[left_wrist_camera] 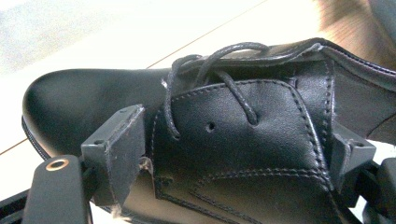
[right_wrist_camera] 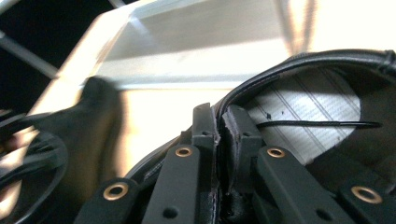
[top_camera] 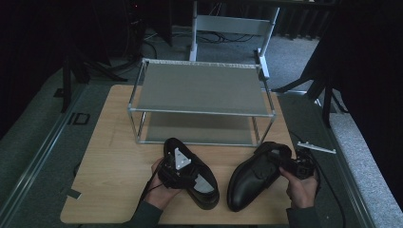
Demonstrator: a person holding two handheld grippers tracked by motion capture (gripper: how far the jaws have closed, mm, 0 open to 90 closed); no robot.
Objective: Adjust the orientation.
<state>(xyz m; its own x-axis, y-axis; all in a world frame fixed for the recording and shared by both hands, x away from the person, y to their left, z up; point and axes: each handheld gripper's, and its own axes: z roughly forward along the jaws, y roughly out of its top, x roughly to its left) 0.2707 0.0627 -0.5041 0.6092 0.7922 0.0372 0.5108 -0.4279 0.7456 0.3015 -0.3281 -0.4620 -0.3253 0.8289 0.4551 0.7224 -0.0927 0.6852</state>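
Two black leather lace-up shoes lie on the wooden table (top_camera: pixel 119 156). The left shoe (top_camera: pixel 205 192) points its toe at the rack. My left gripper (top_camera: pixel 183 168) straddles its laced middle, and in the left gripper view its pads (left_wrist_camera: pixel 116 154) press the leather of this shoe (left_wrist_camera: pixel 243 121) on both sides. The right shoe (top_camera: pixel 247 178) lies tilted with its toe toward the table's near edge. My right gripper (top_camera: pixel 281 164) is shut on its heel collar. In the right gripper view that gripper (right_wrist_camera: pixel 219 133) pinches the rim beside the pale lining (right_wrist_camera: pixel 303 112).
A two-tier metal shoe rack (top_camera: pixel 199 112) stands at the back of the table, both shelves bare; it appears blurred in the right gripper view (right_wrist_camera: pixel 187 46). A small white bracket (top_camera: pixel 318 148) lies off the table's right edge. Bare wood stretches left of the shoes.
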